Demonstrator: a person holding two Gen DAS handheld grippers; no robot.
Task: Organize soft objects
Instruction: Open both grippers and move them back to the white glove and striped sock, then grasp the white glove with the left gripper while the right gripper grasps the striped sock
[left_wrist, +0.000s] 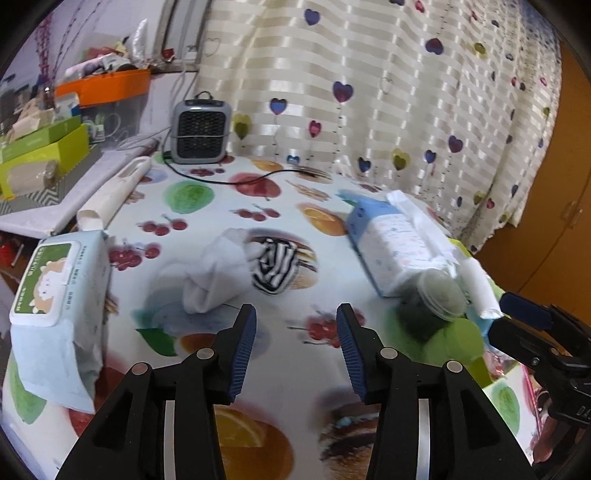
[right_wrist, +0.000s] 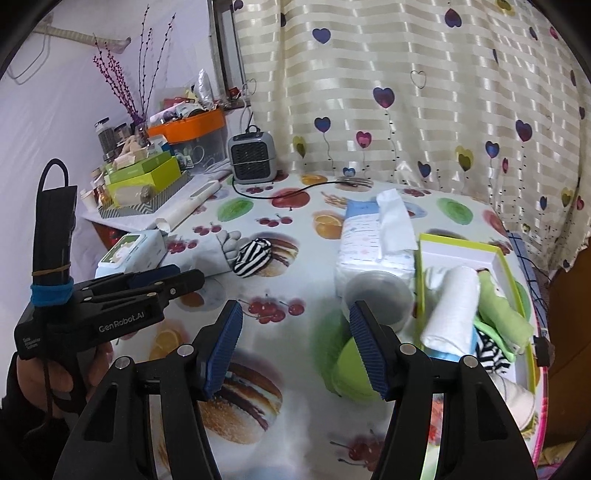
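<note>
Blue-padded fingers of the left gripper (left_wrist: 295, 325) stand wide apart over the fruit-print desk (left_wrist: 207, 221) with nothing between them. Just beyond them lies a white sock (left_wrist: 214, 273) touching a black-and-white striped sock bundle (left_wrist: 275, 267), both loose on the desk. The right gripper (right_wrist: 295, 328) also has its fingers spread and empty, above a lime-green cup (right_wrist: 351, 373) lying on its side. To its right, a white box with a lime-green rim (right_wrist: 498, 258) holds a rolled white cloth (right_wrist: 454, 306), a green cloth (right_wrist: 502, 314) and a striped piece (right_wrist: 491, 350).

Between the loose socks and the box stand a clear plastic jar with dark contents (right_wrist: 376, 295) and a blue-and-white tissue pack (right_wrist: 369, 236) with a tissue sticking up; the jar touches the pack and sits just beside the box. A wet-wipes pack with a green lid (left_wrist: 55, 280) lies at the desk's left edge, near a rolled white sheet (left_wrist: 114, 192). At the far side, a small grey heater (left_wrist: 201, 127) stands before a heart-patterned curtain (left_wrist: 369, 92), its black cord (left_wrist: 240, 179) trailing across the desk. A person's hand (right_wrist: 55, 369) grips the left gripper's handle.
</note>
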